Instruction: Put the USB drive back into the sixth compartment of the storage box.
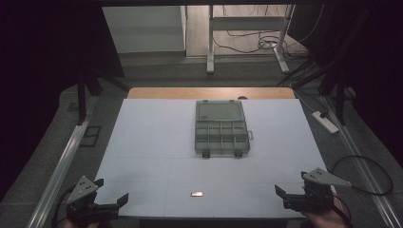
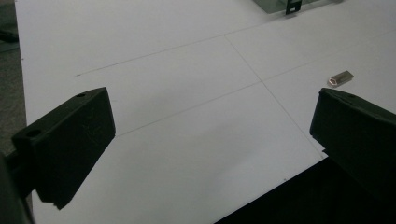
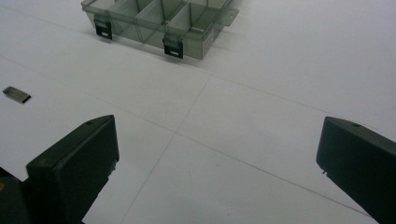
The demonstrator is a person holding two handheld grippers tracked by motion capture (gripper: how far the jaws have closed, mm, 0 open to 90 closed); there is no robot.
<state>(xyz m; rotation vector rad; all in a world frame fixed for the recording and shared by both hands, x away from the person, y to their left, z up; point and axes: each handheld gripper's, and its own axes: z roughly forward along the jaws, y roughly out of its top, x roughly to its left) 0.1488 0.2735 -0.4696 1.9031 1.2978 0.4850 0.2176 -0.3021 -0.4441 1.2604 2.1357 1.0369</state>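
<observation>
Clear plastic box [image 1: 222, 127] with its lid open sits on the white counter [image 1: 152, 142], near the middle of the far edge. The lid lies flat toward the far side, and the part nearer the person is split into small square bins. Two dark clips hang on its near wall. In the right gripper view the box [image 3: 159, 23] shows at the top, with the bins looking bare.

Close to the near edge of the counter, about midway along it, lies a small flat metal piece [image 1: 196, 194]. It is well apart from the box.

The left claw [image 1: 112, 191] hovers at the near left corner of the counter, jaws spread wide with nothing between them. The right claw [image 1: 280, 196] hovers at the near right corner, jaws also spread wide and holding nothing.

The counter top is made of white sheets with thin seams crossing it. A strip of brown wood shows along its far edge. Around it the room is dark. Grey floor lies beyond, with white desk legs [image 1: 209, 42], tangled black cables [image 1: 266, 45] and a white power strip [image 1: 325, 121] off the far right corner.
</observation>
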